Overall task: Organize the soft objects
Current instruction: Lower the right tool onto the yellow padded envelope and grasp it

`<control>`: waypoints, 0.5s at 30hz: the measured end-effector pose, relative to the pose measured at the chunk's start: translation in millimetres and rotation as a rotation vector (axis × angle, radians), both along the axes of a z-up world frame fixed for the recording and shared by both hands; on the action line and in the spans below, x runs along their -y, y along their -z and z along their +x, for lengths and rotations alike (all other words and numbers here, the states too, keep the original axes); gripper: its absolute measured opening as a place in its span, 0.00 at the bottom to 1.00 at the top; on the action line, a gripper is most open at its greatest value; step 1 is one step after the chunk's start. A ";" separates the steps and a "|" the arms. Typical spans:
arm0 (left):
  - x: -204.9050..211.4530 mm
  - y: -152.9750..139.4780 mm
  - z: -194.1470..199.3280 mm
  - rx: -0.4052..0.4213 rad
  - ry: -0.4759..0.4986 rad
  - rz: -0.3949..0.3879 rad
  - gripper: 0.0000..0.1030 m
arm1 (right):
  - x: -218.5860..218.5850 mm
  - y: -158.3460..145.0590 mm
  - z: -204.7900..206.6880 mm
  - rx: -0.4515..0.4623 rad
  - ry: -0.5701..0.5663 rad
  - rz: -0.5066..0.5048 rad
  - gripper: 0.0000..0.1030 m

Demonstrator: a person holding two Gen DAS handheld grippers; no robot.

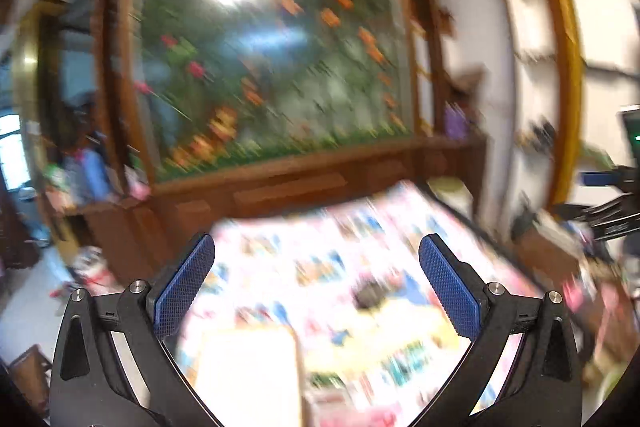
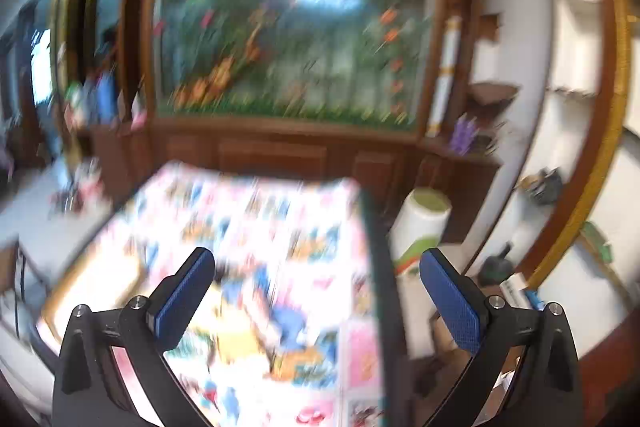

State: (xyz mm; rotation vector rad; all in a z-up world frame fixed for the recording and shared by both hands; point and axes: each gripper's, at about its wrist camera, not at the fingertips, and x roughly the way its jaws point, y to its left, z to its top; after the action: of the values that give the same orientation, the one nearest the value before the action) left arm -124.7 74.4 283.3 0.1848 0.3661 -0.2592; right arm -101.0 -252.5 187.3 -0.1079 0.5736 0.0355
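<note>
Left wrist view shows the left gripper [image 1: 316,267] with its jaws spread wide and nothing between the blue pads [image 1: 184,287]. Below and ahead of it lies a patterned cloth [image 1: 320,267], pink and white with blue and yellow cartoon prints, spread flat over a table. A pale rectangular thing [image 1: 248,375], too blurred to name, rests on the cloth close under the gripper, toward its left finger. A dark smudge [image 1: 370,297] sits on the cloth between the two fingers, well clear of both.

The right wrist view shows the right gripper [image 2: 316,267] released as well, jaws wide and empty. The same cloth [image 2: 248,227] lies under it, mostly beneath the left finger, while the right finger hangs past the cloth's dark edge.

Only the right view shows a white roll with a green top [image 2: 420,223] standing just beside that edge. Only the left view catches part of the other gripper [image 1: 608,211] at the far right. Both views show a large fish tank [image 2: 288,39] behind the table, and both are heavily smeared.
</note>
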 end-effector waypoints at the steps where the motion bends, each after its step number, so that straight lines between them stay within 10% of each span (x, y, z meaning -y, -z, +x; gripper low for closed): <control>1: 9.6 22.1 7.0 -0.038 0.031 0.032 1.00 | -7.1 33.6 4.9 -0.045 -0.020 0.032 0.99; 7: 62.6 148.4 45.2 -0.215 0.259 0.232 0.86 | -9.1 119.8 28.9 -0.297 -0.077 0.310 0.95; 15: 75.6 215.2 94.6 -0.467 0.398 0.122 0.82 | -8.5 163.9 67.0 -0.466 0.080 0.485 0.95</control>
State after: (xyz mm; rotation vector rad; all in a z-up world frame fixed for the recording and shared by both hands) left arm -30.1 -1.2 68.2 0.3184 0.8105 -0.6790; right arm -34.0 -244.0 23.5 0.4060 1.0173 0.1225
